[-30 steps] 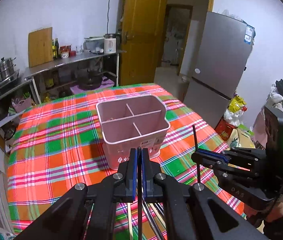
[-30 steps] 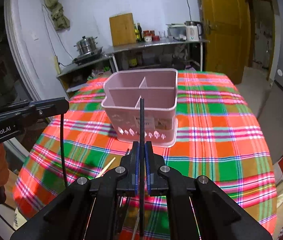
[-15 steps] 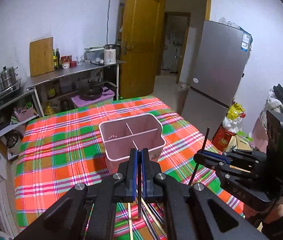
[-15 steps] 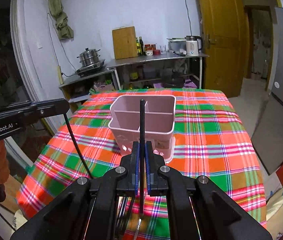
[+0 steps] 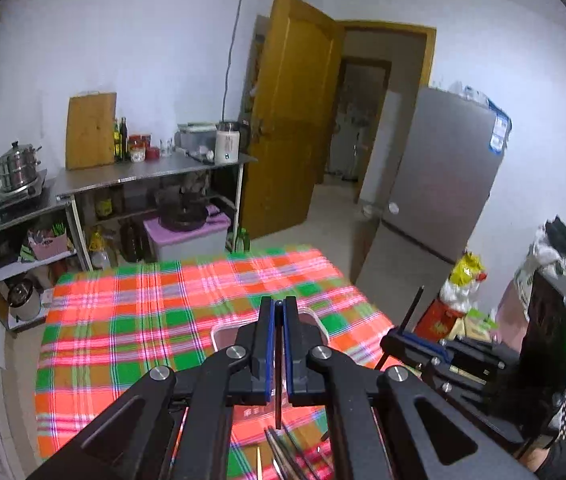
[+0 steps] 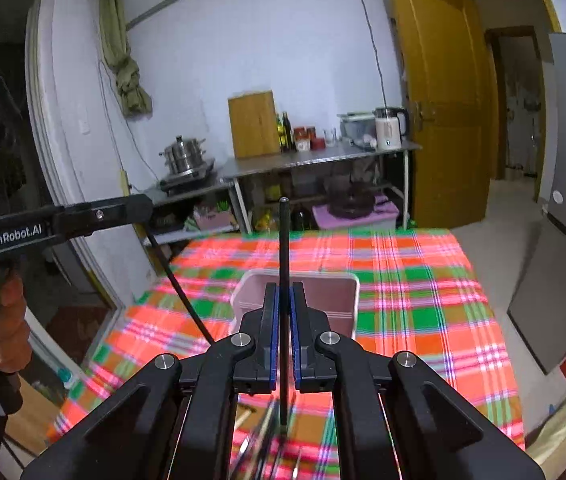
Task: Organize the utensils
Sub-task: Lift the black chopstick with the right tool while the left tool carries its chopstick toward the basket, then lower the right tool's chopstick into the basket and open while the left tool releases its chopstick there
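1. my left gripper [image 5: 279, 344]: jaws clamped on a thin black chopstick [image 5: 278, 396]. its lower end hangs free below the pads; very little shows above them.
2. my right gripper [image 6: 281, 332]: jaws clamped on a second black chopstick [image 6: 283, 264], which stands upright and reaches well above the pads.
3. pink utensil holder [image 6: 335, 296] sits just ahead of and below both sets of jaws, on the plaid tablecloth [image 6: 423, 280].
4. spare chopsticks [image 5: 283, 452] lie on the cloth beneath my left jaws.
5. handling, judged: each stick is light, stiff and smooth. it may pivot or slip in a narrow pinch; a mid-length hold seems steadiest.
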`<state>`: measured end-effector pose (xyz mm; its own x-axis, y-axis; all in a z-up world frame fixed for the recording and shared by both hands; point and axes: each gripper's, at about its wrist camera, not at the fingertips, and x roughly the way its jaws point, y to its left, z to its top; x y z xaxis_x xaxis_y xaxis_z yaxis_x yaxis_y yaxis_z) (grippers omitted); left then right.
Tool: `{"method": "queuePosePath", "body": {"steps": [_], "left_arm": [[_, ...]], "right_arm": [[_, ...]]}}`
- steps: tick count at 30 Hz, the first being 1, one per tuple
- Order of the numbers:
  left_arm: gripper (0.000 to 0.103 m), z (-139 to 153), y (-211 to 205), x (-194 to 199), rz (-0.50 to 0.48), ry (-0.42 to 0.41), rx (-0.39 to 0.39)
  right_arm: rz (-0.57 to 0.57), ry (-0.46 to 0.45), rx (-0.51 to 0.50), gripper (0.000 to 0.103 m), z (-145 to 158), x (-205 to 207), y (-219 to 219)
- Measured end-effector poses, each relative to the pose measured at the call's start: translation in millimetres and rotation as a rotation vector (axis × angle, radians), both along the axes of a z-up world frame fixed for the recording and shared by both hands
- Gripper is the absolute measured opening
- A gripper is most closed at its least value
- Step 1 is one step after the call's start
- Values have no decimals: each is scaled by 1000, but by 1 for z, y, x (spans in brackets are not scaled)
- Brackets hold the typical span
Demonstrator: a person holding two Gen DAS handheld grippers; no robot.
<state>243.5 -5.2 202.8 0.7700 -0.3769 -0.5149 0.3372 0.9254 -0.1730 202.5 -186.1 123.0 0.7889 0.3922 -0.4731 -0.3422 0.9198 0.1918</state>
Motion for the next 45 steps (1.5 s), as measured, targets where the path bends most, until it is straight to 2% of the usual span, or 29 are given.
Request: {"method": "queuePosePath", "body": {"steps": [6,11,18,26,30,33,35,38,45], "left_arm": [[4,27,11,21,27,-48,-55],[4,28,14,42,45,-52,-59],[4,-7,23,69,64,14,-73],[4,-68,20,88,67,118,-45],[4,-85,22,89,87,137,-35],[6,-87,27,87,94,131,-40],[11,-84,29,83,108,114,-29],[16,-77,31,73,111,78,-24],[19,-54,36,39,127,-3,-19]], "right_arm": [[-16,-52,37,5,19,22,5],[-26,-89,66,5,29,38,10],[-29,-84,75,5,20,58,19],[-25,18,41,5,-26,76,28],[-15,73,23,5,-43,84,30],[-11,93,19,6,-48,86,29],[-17,88,14,15,-46,85,27],[-24,73,13,19,-41,81,24],[-47,29,36,22,-25,55,5]]}}
